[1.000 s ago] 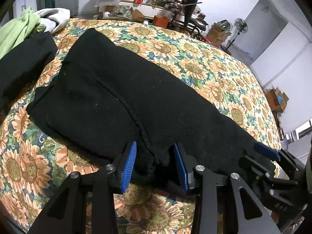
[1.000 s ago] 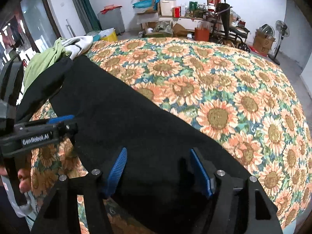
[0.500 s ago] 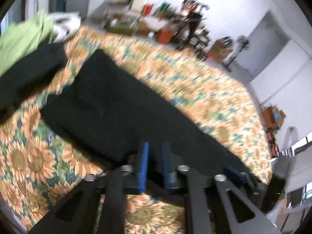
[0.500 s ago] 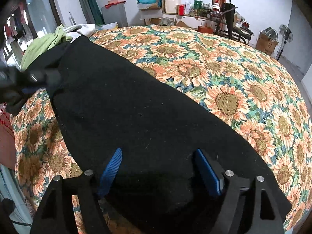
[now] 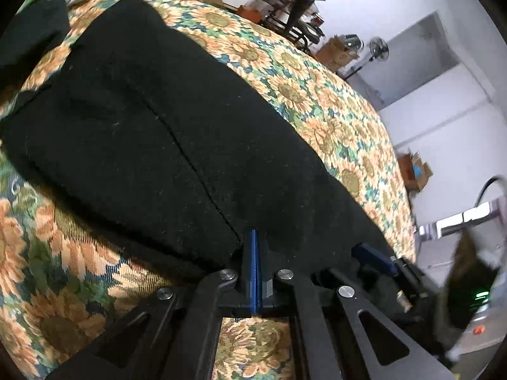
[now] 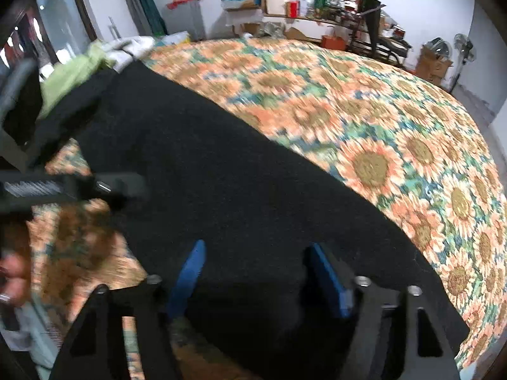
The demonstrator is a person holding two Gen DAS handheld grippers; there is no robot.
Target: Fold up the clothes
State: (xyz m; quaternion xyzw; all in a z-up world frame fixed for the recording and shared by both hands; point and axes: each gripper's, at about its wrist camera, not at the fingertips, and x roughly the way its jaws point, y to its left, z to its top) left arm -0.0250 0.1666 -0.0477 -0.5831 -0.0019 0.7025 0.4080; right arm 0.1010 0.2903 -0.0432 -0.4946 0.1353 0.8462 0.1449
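A black garment (image 5: 190,126) lies flat across the sunflower bedspread (image 5: 317,95), with a seam running down toward me. My left gripper (image 5: 255,243) is at its near hem, blue pads pressed together on the cloth edge. In the right wrist view the same garment (image 6: 237,190) fills the foreground. My right gripper (image 6: 256,275) is over its near edge, jaws wide apart and closing, with the cloth lying between them. The pads do not press it. One blue pad of the right gripper (image 5: 374,256) shows in the left wrist view. The left gripper (image 6: 63,186) appears blurred at the right view's left side.
A second dark garment (image 5: 31,31) lies at the far left, with green cloth (image 6: 69,76) and white cloth (image 6: 133,47) beyond it. Shelves of clutter (image 6: 317,6) and a fan (image 5: 378,49) stand past the bed. A person's hand (image 6: 12,272) is at the lower left.
The left jaws have shut on the garment's near hem, and the left view has tilted and moved closer. The right jaws have narrowed a little; the right hand stayed in place.
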